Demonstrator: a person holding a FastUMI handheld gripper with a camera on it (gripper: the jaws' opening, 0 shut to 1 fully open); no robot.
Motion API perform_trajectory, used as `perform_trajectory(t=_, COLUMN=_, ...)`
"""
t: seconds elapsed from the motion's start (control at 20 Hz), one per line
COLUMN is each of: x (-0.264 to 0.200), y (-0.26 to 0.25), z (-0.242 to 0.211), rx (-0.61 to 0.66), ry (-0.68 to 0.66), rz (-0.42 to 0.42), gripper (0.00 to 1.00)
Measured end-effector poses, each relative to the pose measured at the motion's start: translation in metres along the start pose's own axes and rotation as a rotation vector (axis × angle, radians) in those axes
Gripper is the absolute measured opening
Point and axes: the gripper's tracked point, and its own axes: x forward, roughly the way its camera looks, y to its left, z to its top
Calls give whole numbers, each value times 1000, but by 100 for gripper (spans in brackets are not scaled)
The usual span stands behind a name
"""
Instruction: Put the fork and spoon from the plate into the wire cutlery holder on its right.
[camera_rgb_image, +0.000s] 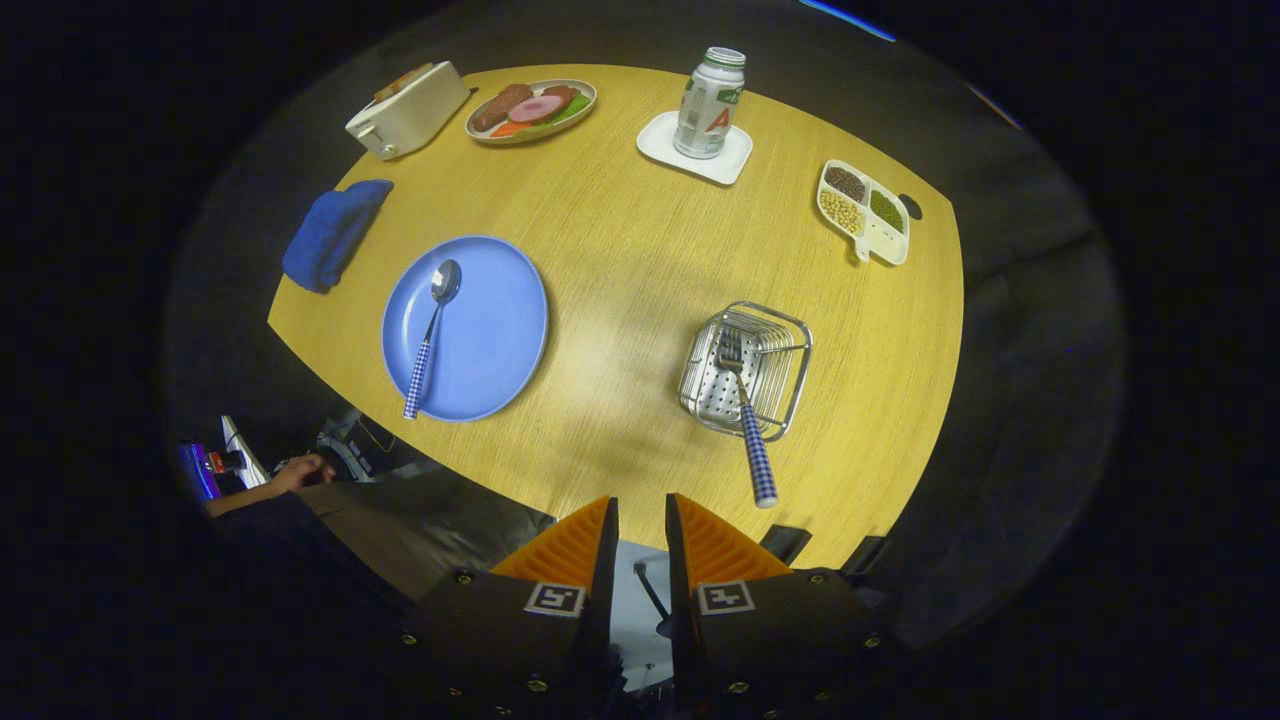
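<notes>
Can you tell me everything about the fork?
The fork has shiny metal tines and a handle with a blue and white checked pattern. It lies tilted in the wire cutlery holder, tines down inside, handle sticking out over the rim towards the gripper. Nothing holds it. It sits ahead of the fingers, which stand close together with a narrow gap between them.

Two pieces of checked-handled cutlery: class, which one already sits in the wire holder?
The fork: its tines rest inside the wire cutlery holder, handle sticking out toward the gripper. The spoon lies on the blue plate.
</notes>
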Motion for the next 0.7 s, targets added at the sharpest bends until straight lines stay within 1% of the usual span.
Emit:
perform_trajectory(t=0.25, x=6, y=33, z=13, rx=2, ry=-41, rz=24, gripper=26)
perform_trajectory(t=0.5, x=11, y=96, z=34, rx=-51, ry=-82, rz=107, gripper=26)
perform_trajectory(t=0.7, x=16, y=138, z=39, rx=-100, ry=-76, rz=152, gripper=27)
